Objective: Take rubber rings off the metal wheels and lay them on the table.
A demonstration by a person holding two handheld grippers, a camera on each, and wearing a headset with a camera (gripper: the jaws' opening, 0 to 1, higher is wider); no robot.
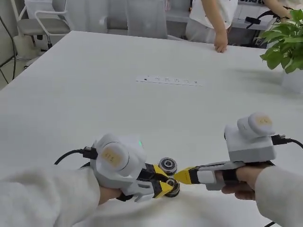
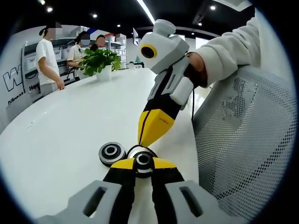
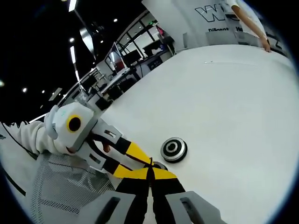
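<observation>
clamping 1 wheel (image 2: 143,159), the left claw (image 1: 167,182) meets the closed right claw (image 3: 150,171).

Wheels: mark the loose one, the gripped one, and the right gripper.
loose wheel (image 1: 167,165), head view, centre hub.
gripped wheel (image 2: 142,160), left gripper view, centre hub.
right gripper (image 2: 142,140), left gripper view, closed yellow tips.

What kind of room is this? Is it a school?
Probably not a school. It looks like an office or meeting room: a big white table with a built-in socket strip, a mesh office chair and a potted plant.
</observation>
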